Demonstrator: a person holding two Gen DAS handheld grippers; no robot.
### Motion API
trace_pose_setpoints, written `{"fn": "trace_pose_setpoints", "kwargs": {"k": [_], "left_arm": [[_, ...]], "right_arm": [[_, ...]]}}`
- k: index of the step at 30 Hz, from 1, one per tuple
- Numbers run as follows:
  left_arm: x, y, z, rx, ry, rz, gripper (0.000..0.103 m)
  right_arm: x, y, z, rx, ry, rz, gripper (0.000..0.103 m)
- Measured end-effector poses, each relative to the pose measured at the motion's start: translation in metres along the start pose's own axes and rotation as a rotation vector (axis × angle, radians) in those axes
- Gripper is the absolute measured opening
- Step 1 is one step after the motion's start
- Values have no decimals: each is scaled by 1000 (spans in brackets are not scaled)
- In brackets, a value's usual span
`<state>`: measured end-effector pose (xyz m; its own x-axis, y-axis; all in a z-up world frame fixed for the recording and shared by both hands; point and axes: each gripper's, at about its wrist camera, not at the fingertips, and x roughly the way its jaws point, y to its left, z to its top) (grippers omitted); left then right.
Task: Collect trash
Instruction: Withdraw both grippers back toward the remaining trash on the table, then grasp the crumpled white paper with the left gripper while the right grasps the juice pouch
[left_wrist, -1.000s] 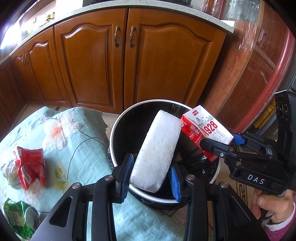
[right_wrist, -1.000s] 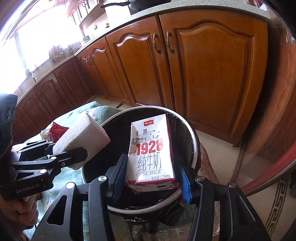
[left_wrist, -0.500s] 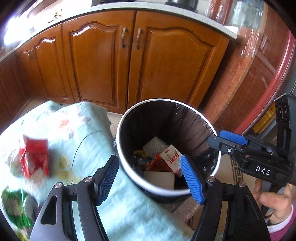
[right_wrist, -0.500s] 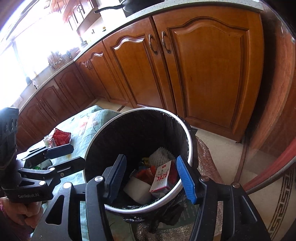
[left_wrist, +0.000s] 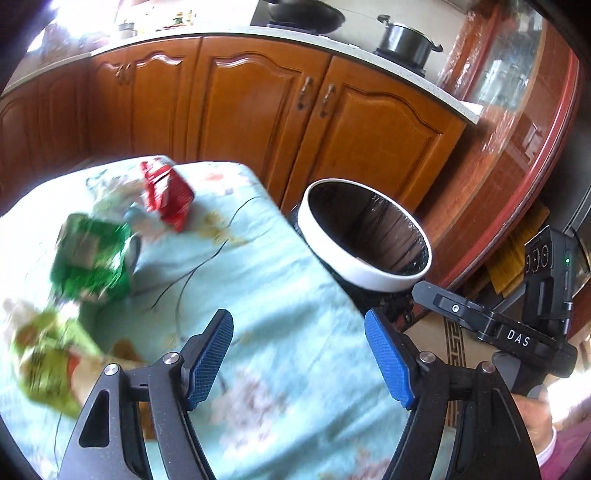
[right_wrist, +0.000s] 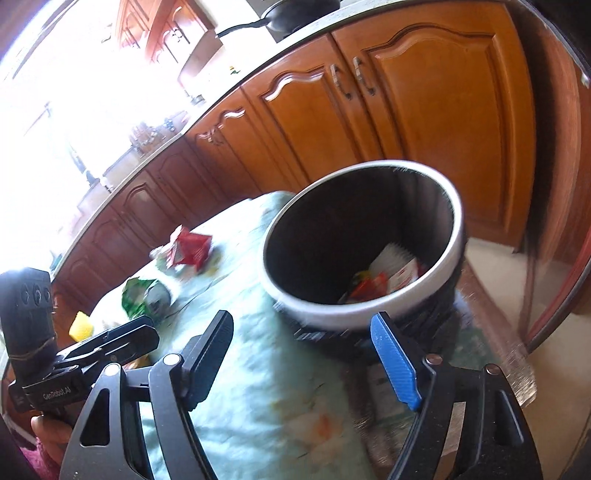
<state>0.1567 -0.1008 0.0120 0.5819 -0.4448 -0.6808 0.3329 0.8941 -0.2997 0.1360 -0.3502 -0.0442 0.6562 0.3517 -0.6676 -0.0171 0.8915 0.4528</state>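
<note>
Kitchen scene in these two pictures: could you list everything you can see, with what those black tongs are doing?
Trash bin: one, white rim, black liner, on the floor beside the table; holds red and white litter.
Red wrapper: one, on the tablecloth.
Green can: one, crushed, on the tablecloth.
Yellow-green packet: one, blurred, near table edge.
Tablecloth: one, pale blue, floral.
Cabinets: brown wood, behind.
Pot: one, black, on the counter.
Left gripper: jaws open, empty, over the table.
Right gripper: jaws open, empty, near the bin.
</note>
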Motion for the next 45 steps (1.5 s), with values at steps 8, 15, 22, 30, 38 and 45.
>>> {"fn": "trace_pose_setpoints", "kwargs": {"k": [8,15,22,30,38,45], "left_arm": [[-57,35,-32,-61,-4,31,73],[-105,80,-62,-179,-56,73,73],[-141,109,-81,-218,-73,135,73],[-165,145,-83,-271,-87,220,73],[-151,165,-57,-217,-43,263,73],[-118,188,-29,-155,15,186,73]], "right_arm": [[10,33,-25,-24,53,60,79],[21,67,-40,-73,93,94,79],[32,107,-51,-162,135,151,79],[49,160,-61,-329,185,232,79],[70,210,-66,-573,194,263,81],[101,230,-62,-676,234,294,82]]}}
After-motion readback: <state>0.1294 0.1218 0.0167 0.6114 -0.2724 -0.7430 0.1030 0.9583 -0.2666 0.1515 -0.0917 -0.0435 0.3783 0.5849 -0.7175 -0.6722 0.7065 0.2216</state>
